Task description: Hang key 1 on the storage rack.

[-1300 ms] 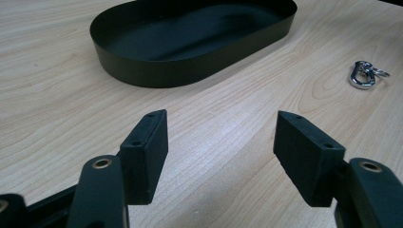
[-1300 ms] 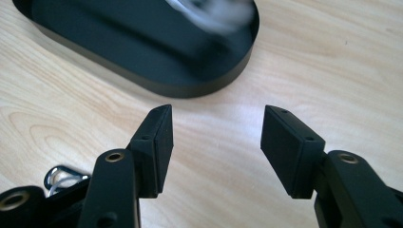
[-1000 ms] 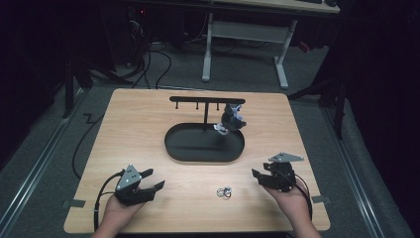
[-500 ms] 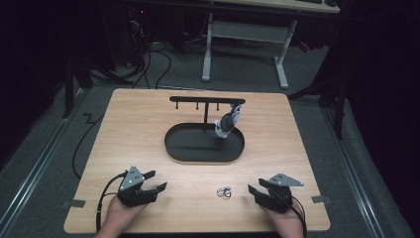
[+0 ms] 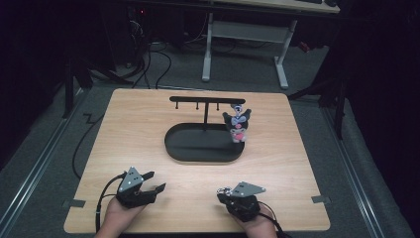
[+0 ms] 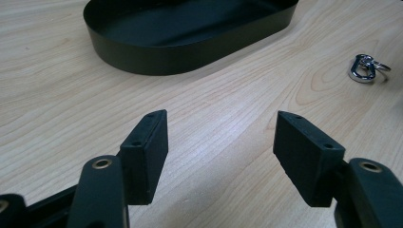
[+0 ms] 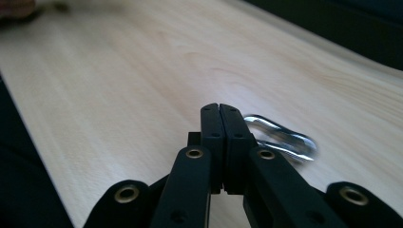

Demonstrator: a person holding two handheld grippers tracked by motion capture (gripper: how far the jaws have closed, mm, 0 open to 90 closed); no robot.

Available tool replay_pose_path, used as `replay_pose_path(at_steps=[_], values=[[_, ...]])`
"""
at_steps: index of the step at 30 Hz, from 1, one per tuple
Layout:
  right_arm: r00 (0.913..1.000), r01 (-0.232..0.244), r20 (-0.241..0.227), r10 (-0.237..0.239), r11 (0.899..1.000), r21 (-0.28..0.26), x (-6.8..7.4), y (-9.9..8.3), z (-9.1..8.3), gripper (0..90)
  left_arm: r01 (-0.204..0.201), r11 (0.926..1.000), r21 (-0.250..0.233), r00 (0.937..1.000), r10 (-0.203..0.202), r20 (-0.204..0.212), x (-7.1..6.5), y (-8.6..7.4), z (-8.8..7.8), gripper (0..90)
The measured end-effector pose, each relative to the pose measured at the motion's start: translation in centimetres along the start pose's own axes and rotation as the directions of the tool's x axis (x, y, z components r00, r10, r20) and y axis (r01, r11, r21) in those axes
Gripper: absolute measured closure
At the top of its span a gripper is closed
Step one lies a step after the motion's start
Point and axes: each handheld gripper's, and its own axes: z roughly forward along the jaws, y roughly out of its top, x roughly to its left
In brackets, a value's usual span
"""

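Table (image 5: pixel 148 124) lit evenly from overhead; room beyond it dark from 9 through 12 to 3 o'clock. Shadows short and soft. Left gripper view sharp, with mild sheen on the tray (image 6: pixel 157 57) wall. Right gripper view shows the clip (image 7: pixel 285 137) blurred, far wood soft.

Silver key ring (image 7: pixel 285 137) w/ clasp — shiny metal, lying flat on table (image 5: pixel 148 129), near front edge, right of centre.

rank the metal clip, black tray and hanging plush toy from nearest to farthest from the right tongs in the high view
1. Metal clip: on the table right at the tips of the right tongs.
2. Black tray: mid-table, beyond the tongs.
3. Plush toy: hanging from the rack at the tray's far right.
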Motion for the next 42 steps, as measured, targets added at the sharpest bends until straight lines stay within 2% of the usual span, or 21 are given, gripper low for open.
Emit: replay_pose_path(at_steps=[2,5,6,8,10,11,13,15,18,21,24,26,30,32,35,38,42], values=[[0.9997,0.025,0.007,-0.025,0.999,0.031,0.6,0.1,0.8,89.5,0.004,1.0,-0.006,1.0,-0.004,-0.003,0.1,-0.1,-0.3,37.1],[0.9991,0.021,0.036,-0.023,0.999,0.049,0.3,-0.1,1.2,88.9,0.008,0.9999,-0.008,0.9999,-0.008,-0.008,0.3,-0.2,-0.5,37.2],[0.9989,-0.009,0.046,0.007,0.999,0.045,-0.3,-0.3,1.0,88.9,0.012,0.9999,-0.008,0.9999,-0.012,-0.007,0.4,-0.2,-0.6,37.2],[0.9985,-0.016,0.053,0.013,0.999,0.042,-0.6,-0.4,0.9,88.9,0.014,0.9999,-0.007,0.9999,-0.014,-0.008,0.5,-0.2,-0.5,37.2],[0.9951,-0.044,0.09,0.04,0.998,0.045,-1.7,-0.9,0.5,88.7,0.008,0.9999,-0.006,0.9999,-0.008,-0.007,0.4,-0.1,-0.5,37.2],[0.9951,-0.044,0.09,0.04,0.998,0.045,-1.7,-0.9,0.5,88.7,0.008,0.9999,-0.006,0.9999,-0.008,-0.007,0.4,-0.1,-0.5,37.2],[0.9885,-0.079,0.133,0.072,0.996,0.049,-2.7,-1.3,0.1,88.5,0.004,1.0,-0.004,1.0,-0.004,-0.006,0.3,-0.1,-0.5,37.2],[0.9873,-0.08,0.141,0.074,0.996,0.042,-3.1,-1.4,0.0,88.4,0.004,1.0,-0.004,1.0,-0.004,-0.006,0.3,-0.1,-0.5,37.2],[0.9729,-0.139,0.189,0.133,0.99,0.022,-5.1,-1.6,-0.6,87.5,0.009,0.9999,-0.007,0.9999,-0.009,-0.008,0.3,-0.1,-0.5,37.2],[0.9703,-0.145,0.199,0.138,0.989,0.021,-5.6,-1.6,-0.8,85.4,0.008,0.9999,-0.006,0.9999,-0.008,-0.009,0.3,-0.2,-0.6,37.2],[0.976,-0.135,0.176,0.129,0.991,0.023,-5.7,-1.7,-1.0,75.9,0.011,0.9999,-0.005,0.9999,-0.011,-0.008,0.4,-0.2,-0.7,37.3],[0.9811,-0.111,0.162,0.105,0.993,0.03,-5.3,-1.5,-0.9,69.8,0.013,0.9999,-0.003,0.9999,-0.013,-0.009,0.4,-0.2,-0.7,37.3],[0.9863,-0.039,0.162,0.03,0.998,0.053,-4.3,-0.9,-0.1,61.9,0.011,0.9999,-0.005,0.9999,-0.011,-0.01,0.4,-0.2,-0.6,37.3],[0.9847,-0.006,0.174,-0.007,0.997,0.076,-4.0,-0.6,0.4,60.6,0.008,1.0,-0.005,0.9999,-0.008,-0.008,0.3,-0.2,-0.7,37.3],[0.9832,0.008,0.181,-0.023,0.996,0.087,-4.0,-0.2,0.9,63.8,0.004,1.0,-0.006,1.0,-0.004,-0.008,0.4,-0.2,-0.8,37.3],[0.984,0.007,0.177,-0.022,0.996,0.088,-4.2,-0.1,1.0,72.0,0.003,1.0,-0.008,1.0,-0.003,-0.007,0.6,-0.2,-0.9,37.3],[0.9807,0.009,0.194,-0.024,0.997,0.079,-4.3,0.0,0.8,86.2,0.007,0.9999,-0.013,1.0,-0.007,-0.006,0.8,-0.2,-1.0,37.3]])
